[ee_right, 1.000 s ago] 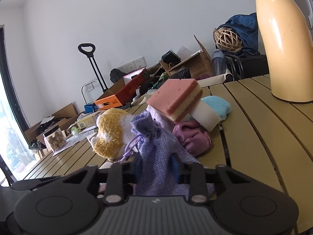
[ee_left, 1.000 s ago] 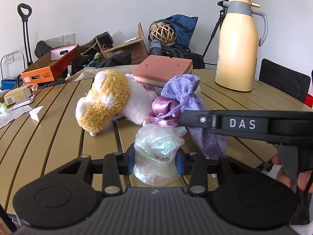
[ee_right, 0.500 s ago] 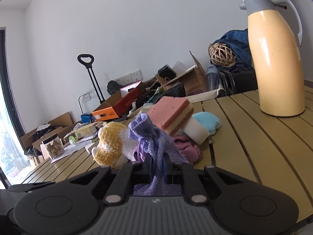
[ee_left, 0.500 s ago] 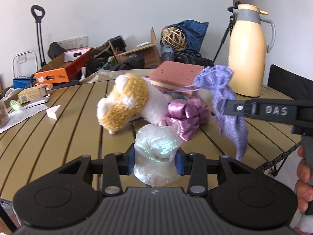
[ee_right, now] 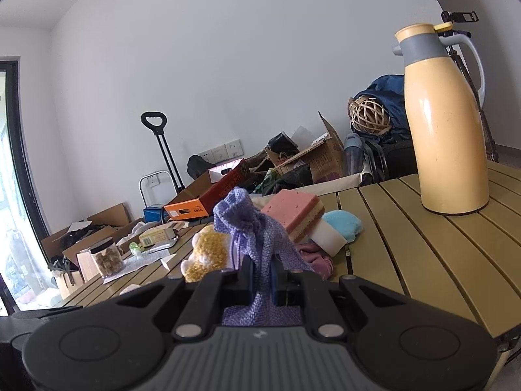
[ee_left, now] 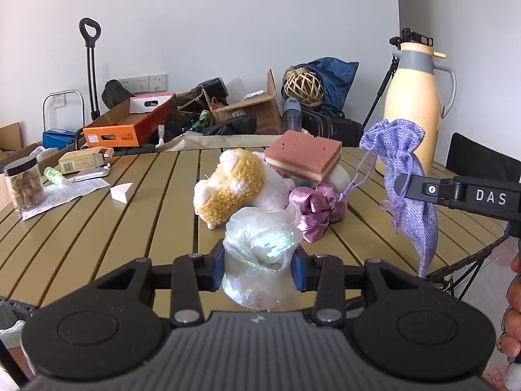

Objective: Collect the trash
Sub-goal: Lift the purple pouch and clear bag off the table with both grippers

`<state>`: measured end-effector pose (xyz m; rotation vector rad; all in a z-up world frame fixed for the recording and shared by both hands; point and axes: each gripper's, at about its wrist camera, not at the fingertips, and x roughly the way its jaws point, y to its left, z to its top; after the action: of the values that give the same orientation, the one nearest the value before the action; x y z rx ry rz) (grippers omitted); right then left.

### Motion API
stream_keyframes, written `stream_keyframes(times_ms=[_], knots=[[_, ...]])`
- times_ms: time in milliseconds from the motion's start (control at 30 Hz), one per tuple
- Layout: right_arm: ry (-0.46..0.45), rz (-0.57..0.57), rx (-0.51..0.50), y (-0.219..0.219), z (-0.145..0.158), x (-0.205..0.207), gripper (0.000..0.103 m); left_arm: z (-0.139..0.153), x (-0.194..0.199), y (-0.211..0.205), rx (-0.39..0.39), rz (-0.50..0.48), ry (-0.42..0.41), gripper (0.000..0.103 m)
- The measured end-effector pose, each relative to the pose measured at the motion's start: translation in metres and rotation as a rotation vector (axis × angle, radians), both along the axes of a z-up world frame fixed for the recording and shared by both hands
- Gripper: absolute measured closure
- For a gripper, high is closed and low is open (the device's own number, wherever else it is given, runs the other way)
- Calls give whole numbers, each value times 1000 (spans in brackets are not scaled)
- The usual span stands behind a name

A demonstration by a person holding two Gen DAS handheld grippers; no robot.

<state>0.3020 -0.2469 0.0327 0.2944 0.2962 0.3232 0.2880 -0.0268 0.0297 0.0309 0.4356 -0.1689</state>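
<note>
My left gripper [ee_left: 259,265] is shut on a crumpled iridescent plastic wrapper [ee_left: 260,254], held above the near edge of the slatted table [ee_left: 97,228]. My right gripper [ee_right: 262,277] is shut on a lavender drawstring pouch [ee_right: 250,224], lifted off the table. In the left wrist view the pouch [ee_left: 407,179] hangs from the right gripper's black finger at the right, its cords dangling. Behind lie a yellow-and-white plush toy [ee_left: 234,185], a purple satin cloth [ee_left: 317,208] and a pink sponge [ee_left: 302,154].
A tall cream thermos jug [ee_right: 449,130] stands on the table's right side. A jar [ee_left: 24,184], papers, a small box and a white wedge [ee_left: 120,192] lie at the left. Boxes, bags and a trolley crowd the floor behind. A person's hand [ee_left: 511,319] shows at the right edge.
The right gripper closed on the lavender pouch and lifted it off the pile. Both grippers pulled back and rose, so the table pile looks smaller and farther away.
</note>
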Motion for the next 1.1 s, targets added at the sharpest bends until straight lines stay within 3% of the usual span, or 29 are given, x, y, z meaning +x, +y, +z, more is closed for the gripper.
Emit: stream_keyframes(times_ms=[533, 1100], knots=[[16, 57, -42, 6, 7, -88, 94, 16, -79, 8, -38, 20, -13, 63], [156, 98, -69, 10, -30, -141, 94, -11, -135, 23, -45, 41, 77, 63]])
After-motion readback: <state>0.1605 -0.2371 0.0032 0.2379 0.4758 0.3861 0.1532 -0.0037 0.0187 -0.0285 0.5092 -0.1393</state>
